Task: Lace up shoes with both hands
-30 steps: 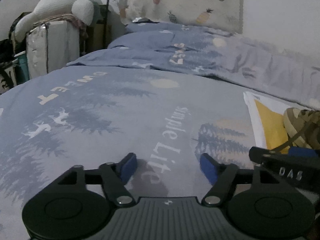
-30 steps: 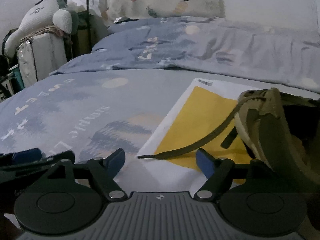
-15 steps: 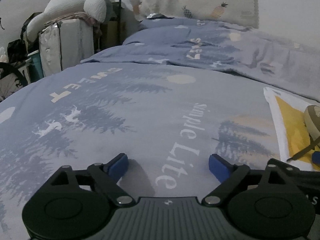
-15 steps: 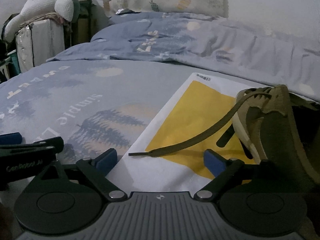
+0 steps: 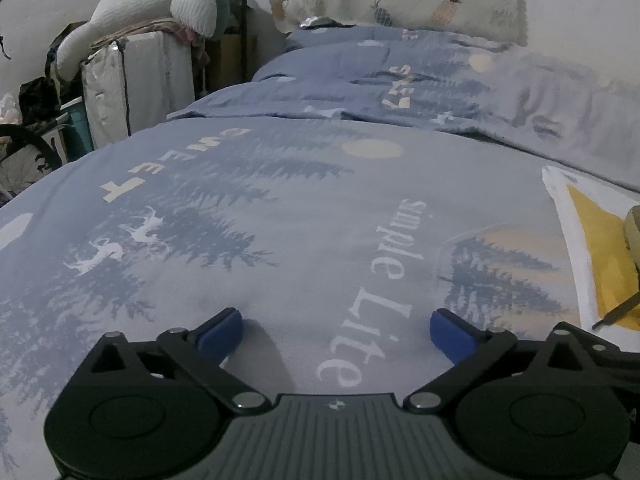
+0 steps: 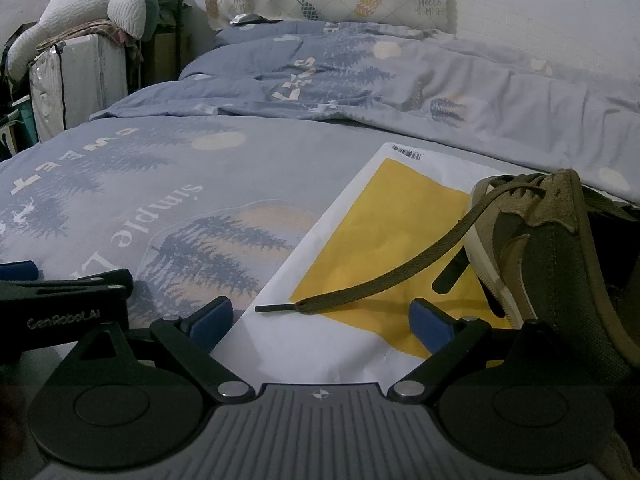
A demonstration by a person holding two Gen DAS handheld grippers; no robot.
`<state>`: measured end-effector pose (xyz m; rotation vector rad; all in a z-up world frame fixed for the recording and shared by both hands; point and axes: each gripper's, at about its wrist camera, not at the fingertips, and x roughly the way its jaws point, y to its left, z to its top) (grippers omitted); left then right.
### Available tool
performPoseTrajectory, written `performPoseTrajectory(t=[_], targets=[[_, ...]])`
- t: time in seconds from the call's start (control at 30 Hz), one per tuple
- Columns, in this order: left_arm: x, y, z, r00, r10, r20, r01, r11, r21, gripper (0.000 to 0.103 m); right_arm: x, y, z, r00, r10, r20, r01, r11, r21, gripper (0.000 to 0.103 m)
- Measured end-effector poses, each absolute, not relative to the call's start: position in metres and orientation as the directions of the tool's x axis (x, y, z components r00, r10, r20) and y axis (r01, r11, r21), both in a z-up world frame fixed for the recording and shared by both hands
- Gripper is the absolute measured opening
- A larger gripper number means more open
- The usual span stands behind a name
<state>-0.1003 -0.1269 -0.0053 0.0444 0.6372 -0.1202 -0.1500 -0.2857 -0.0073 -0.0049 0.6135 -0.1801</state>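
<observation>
The shoe [image 6: 560, 264] stands at the right edge of the right wrist view, resting on a yellow-and-white mailer bag [image 6: 384, 232] that lies flat on the bedsheet [image 6: 168, 184]. The bag probably serves as a clean work surface that keeps the sole off the bedding.

One lace [image 6: 384, 280] runs from the upper eyelets down to the lower centre of the frame. Its stiff tip [image 6: 274, 308] lies on the bag's white border, free and easy to reach.

The right gripper [image 6: 322, 322] sits low in the frame, directly behind that tip. Its jaws have just been opening and now stand wide, with nothing between the pads. This placement suits a pinch on the lace end.

The left gripper [image 5: 336, 330] hovers over bare bedsheet at the bottom of the left wrist view. Its jaws have also just been opening to full width and are empty. The shoe shows there only at the far right edge [image 5: 634, 228], so this hand appears parked and ready to steady the shoe.
</observation>
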Motion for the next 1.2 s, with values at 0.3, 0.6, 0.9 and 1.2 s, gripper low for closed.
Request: performPoseTrajectory(t=[0.3, 0.6, 0.9, 1.2], targets=[[-0.103, -0.129, -0.0057, 0.804, -0.079, -0.59, 0.111, 0.994, 0.019, 0.103, -0.1499, -0.2851, -0.0076, 0.801, -0.171, -0.573, 0.167, 0.984, -0.06, 0.096], [-0.1038, -0.1267, -0.0053, 0.806, -0.08, -0.587, 0.106, 0.994, 0.01, 0.103, -0.15, -0.286, -0.0078, 0.802, -0.168, -0.574, 0.164, 0.985, -0.059, 0.097], [-0.1025, -0.1245, -0.0051, 0.804, -0.086, -0.588, 0.107, 0.994, 0.002, 0.103, -0.1496, -0.2854, -0.0082, 0.801, -0.167, -0.575, 0.166, 0.985, -0.056, 0.099], [-0.1021, -0.123, -0.0056, 0.804, -0.087, -0.588, 0.108, 0.994, 0.0, 0.103, -0.15, -0.2835, -0.008, 0.801, -0.169, -0.575, 0.167, 0.984, -0.056, 0.099]])
